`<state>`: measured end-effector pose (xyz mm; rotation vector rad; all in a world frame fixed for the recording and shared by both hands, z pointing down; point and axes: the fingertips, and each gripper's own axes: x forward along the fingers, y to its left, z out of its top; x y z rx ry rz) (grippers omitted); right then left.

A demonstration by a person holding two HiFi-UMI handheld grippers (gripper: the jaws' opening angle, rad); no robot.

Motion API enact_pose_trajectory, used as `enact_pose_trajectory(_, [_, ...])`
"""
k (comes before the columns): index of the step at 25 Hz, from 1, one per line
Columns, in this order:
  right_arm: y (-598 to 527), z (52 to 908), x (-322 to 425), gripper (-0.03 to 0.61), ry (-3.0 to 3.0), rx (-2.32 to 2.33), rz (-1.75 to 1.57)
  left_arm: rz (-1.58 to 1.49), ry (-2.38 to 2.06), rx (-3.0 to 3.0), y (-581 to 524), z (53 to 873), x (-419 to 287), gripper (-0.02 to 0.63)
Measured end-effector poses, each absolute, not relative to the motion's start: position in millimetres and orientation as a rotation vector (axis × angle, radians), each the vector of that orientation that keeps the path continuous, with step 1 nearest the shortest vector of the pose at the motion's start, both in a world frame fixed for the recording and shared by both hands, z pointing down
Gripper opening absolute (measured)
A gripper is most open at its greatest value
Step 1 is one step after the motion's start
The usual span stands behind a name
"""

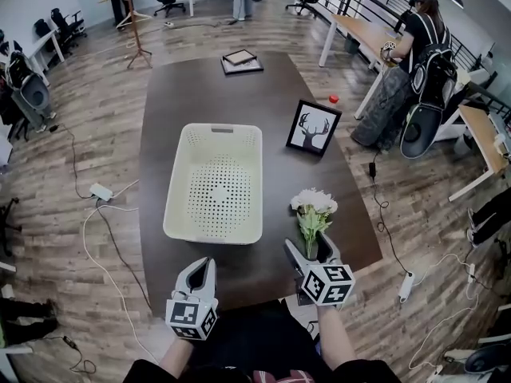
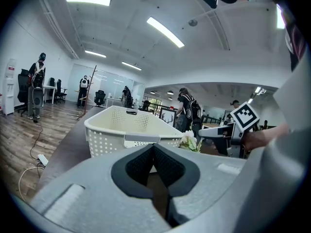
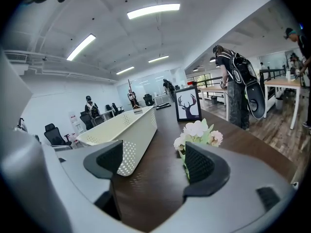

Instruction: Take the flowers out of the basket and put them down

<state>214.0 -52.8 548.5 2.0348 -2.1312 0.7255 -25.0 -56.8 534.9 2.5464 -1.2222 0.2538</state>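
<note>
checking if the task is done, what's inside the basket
Nothing: the head view shows the whole floor of the basket bare. The flowers are outside, to its right, by the open right gripper. No part inside is covered.

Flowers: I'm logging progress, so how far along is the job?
Done: the basket looks empty; the flowers lie on the table beside it. In hand: nothing, the right gripper is open by the stems, the left gripper shut and empty. Left: probably just drawing it back.

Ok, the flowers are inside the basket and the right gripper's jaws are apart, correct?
No: the head view shows the flowers outside the basket, on the table to its right. The right gripper has its jaws apart.
</note>
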Motion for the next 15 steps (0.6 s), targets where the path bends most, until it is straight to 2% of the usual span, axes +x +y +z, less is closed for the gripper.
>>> enact_pose_trajectory(12, [-25, 557, 182, 0.402, -2.154, 1.995, 0.730, 0.234, -1.180, 2.574, -50, 531, -19, 0.009])
enact_pose_trajectory(15, [-21, 556, 178, 0.340, -2.146, 2.012, 0.706, 0.236, -1.167, 2.579, -50, 530, -17, 0.009])
